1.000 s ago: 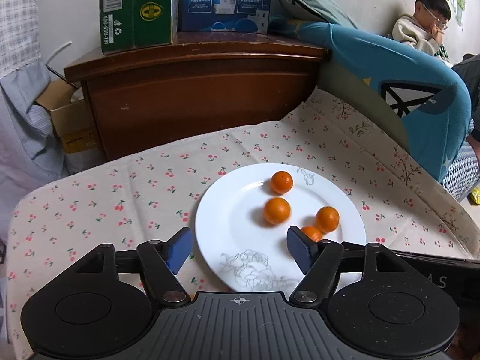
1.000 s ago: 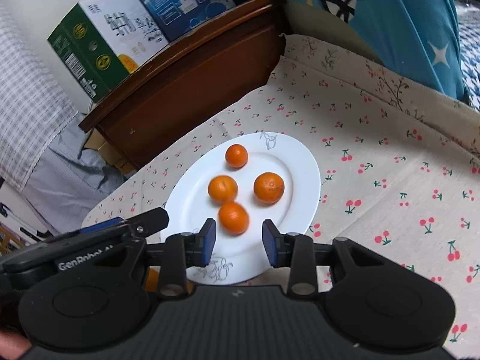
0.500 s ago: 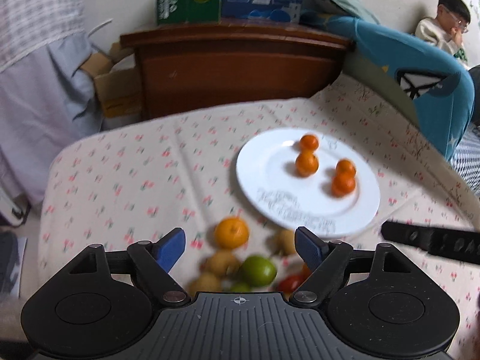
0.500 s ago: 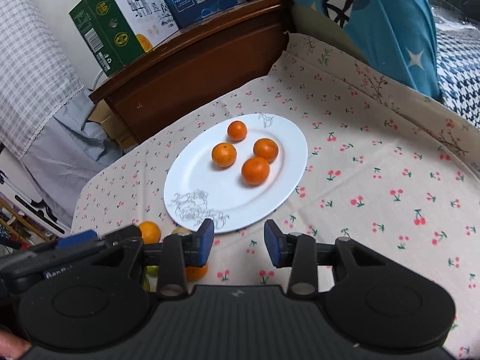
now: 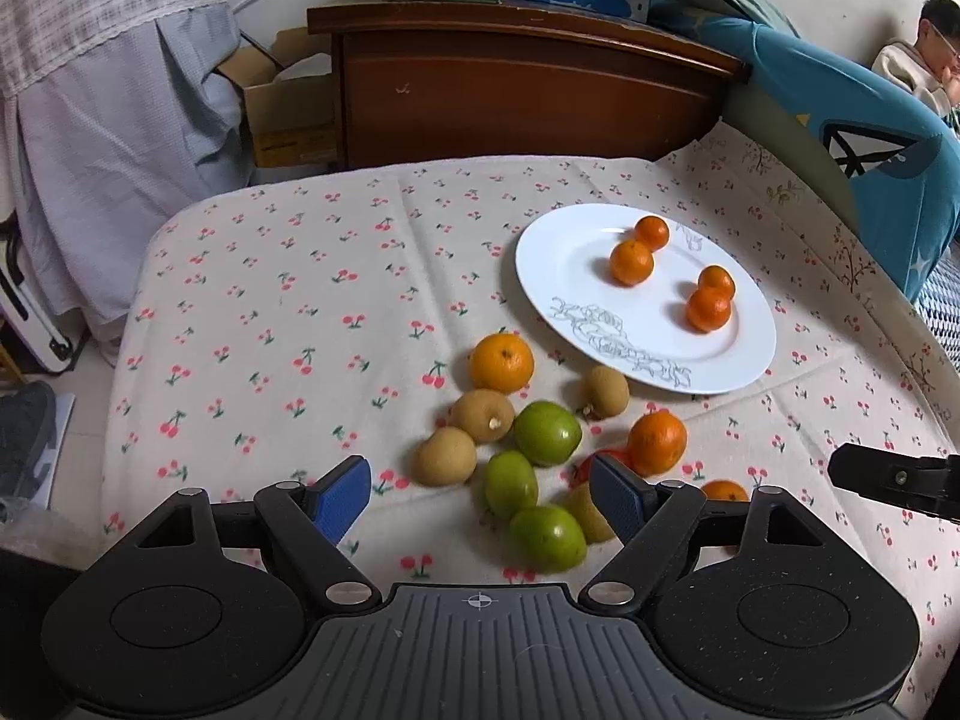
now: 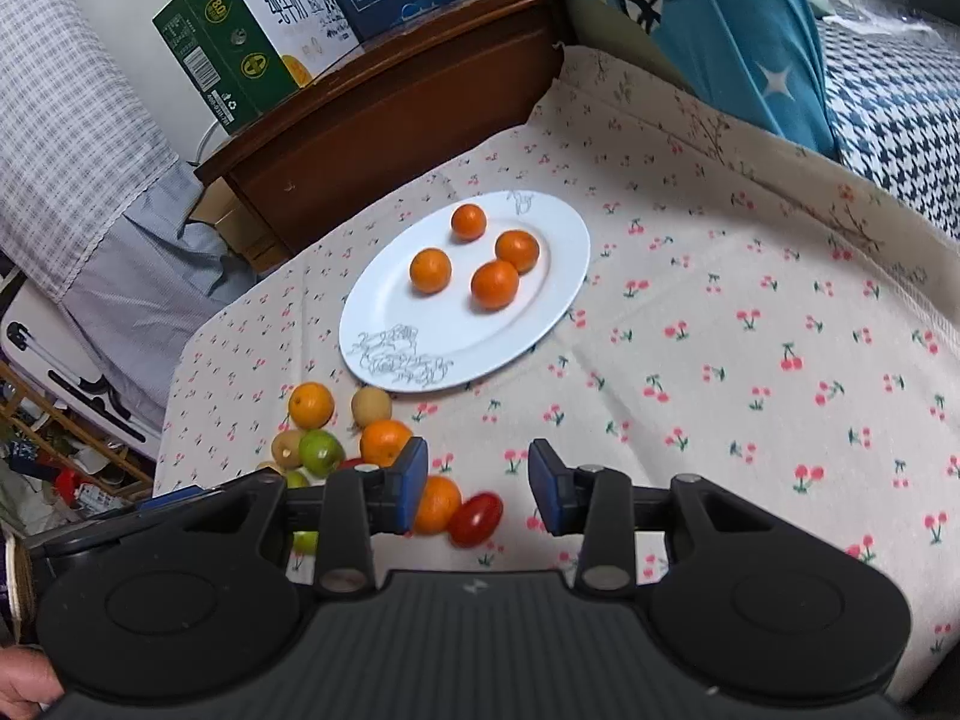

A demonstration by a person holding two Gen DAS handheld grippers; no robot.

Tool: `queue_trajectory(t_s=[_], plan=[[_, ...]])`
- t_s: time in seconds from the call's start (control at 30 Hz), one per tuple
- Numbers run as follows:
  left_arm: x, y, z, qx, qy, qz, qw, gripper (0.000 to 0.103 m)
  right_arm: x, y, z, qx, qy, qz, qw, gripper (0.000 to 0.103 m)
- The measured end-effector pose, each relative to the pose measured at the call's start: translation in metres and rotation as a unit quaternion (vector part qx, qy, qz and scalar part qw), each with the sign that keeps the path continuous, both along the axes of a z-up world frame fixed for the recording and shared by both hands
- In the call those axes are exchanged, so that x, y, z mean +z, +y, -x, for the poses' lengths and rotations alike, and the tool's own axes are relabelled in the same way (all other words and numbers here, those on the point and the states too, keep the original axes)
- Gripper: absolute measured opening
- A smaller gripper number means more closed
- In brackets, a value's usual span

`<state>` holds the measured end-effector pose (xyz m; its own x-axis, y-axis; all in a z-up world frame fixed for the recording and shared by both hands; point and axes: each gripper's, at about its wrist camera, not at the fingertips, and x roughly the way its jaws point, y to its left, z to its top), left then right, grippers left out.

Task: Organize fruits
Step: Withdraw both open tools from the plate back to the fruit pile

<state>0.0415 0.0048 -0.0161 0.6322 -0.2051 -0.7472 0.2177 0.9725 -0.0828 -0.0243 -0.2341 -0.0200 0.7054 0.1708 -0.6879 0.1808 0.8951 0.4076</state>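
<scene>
Right gripper point(image 6: 478, 483), fingers apart and empty, hovers just behind a small orange point(image 6: 437, 504), probably nearer than the empty, wide-open left gripper point(image 5: 480, 501).

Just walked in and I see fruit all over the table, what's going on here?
A person with a handheld gripper in each hand is sorting fruit. Four small oranges sit on the white plate. A loose pile of oranges, green fruits and brown fruits lies on the cherry-print tablecloth beside it. The left gripper and the right gripper are both open, empty, and hang over the pile, the right one near a red tomato.
</scene>
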Motion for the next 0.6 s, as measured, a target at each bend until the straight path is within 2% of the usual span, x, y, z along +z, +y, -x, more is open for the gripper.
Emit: queue_trajectory(t_s=[0.3,0.6], plan=[[-0.007,-0.001,0.015,-0.007,0.011,-0.012,0.9998,0.081,-0.009,0.002,0.023,0.020,0.019,0.010,1.000,0.039],[-0.015,-0.004,0.019,-0.012,0.008,-0.029,0.9995,0.081,-0.018,0.008,0.025,0.035,0.016,0.020,0.999,0.038]])
